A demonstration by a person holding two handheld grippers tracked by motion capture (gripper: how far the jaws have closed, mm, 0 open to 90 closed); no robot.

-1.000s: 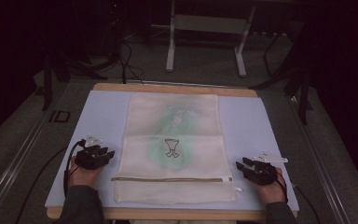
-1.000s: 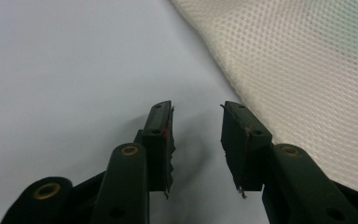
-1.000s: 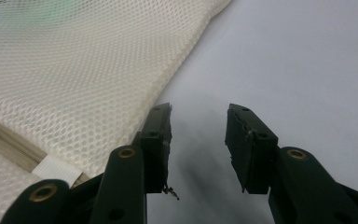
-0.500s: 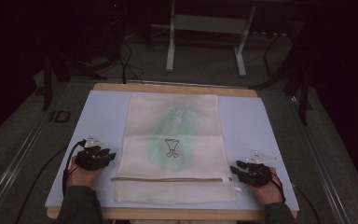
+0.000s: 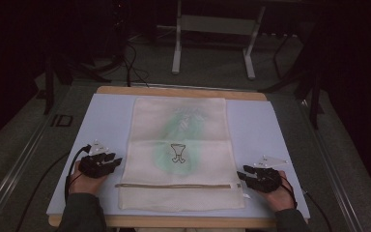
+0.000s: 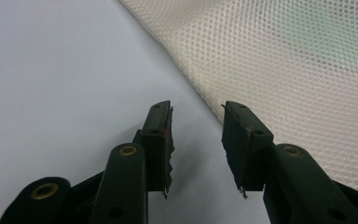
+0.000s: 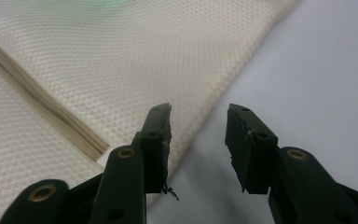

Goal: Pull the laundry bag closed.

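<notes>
- Mesh bag [image 5: 179, 152] lies flat mid-table on the blue mat [image 5: 106, 116], zip [image 5: 174, 185] near the front.
- Left gripper [image 5: 115, 160] and right gripper [image 5: 243, 172] flank its side edges, jaws apart, empty.
- Step, likely: approaching the edges; next, pinching thin mesh without snagging the mat.
- Contents hard to make out: a green blur.

Dim lab or studio, wooden table [image 5: 183, 92] under pale mat [image 5: 106, 116], metal stand legs [image 5: 176, 48], floor cables [image 5: 130, 63]

blue mat [image 5: 106, 121], wood table [image 5: 174, 91], metal stand [image 5: 212, 29]
</notes>
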